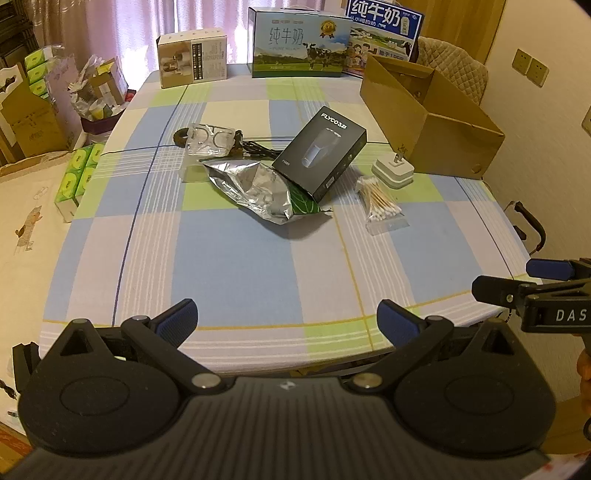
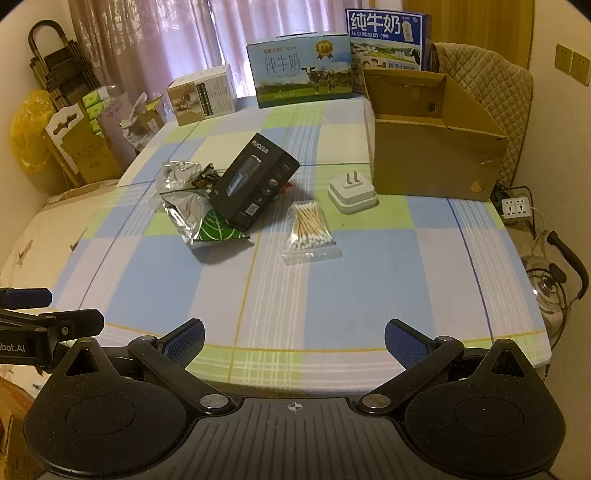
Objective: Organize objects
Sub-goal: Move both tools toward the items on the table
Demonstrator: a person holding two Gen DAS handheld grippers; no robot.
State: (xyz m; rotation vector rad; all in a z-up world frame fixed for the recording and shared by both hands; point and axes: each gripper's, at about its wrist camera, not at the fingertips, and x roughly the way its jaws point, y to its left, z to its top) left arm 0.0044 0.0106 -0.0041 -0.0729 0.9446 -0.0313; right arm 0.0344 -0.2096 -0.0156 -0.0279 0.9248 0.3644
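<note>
1. Two hand-held grippers hover over the near edge of a table [image 1: 229, 266] covered in a blue, green and lilac checked cloth.
2. The left gripper [image 1: 286, 321] has its blue-padded fingers [image 1: 177, 319] spread wide apart, with nothing between them.
3. The right gripper [image 2: 293, 341] is likewise spread wide and empty; in the left wrist view it enters at 3 o'clock, side on.
4. A black shaver box [image 1: 320, 155] lies tilted at the table's centre, its lower end propped on a crumpled silver foil bag [image 1: 255, 192] with a green leaf print.
5. At 10 o'clock from the shaver box, a clear plastic tray [image 1: 208, 138] sits against a tangle of black cable [image 1: 255, 146].
6. A clear packet of cotton swabs [image 2: 309, 230] lies flat at 4 o'clock from the shaver box, apart from it.
7. A white plug adapter [image 2: 351, 194], prongs up, stands just beyond the swabs and just beside the front wall of an open cardboard box [image 2: 436, 162].
8. The cardboard box occupies the table's 2 o'clock corner, flaps raised; what it holds cannot be seen from either view.
9. Along the far edge at 12 o'clock stand a small beige carton [image 1: 192, 59] and two milk cartons [image 1: 299, 44], in front of pink curtains [image 1: 147, 22].
10. Green tissue packs [image 1: 77, 173] sit off the table at 9 o'clock in the left wrist view.
11. A white power strip [image 2: 517, 206] lies beyond the table's right edge in the right wrist view.
</note>
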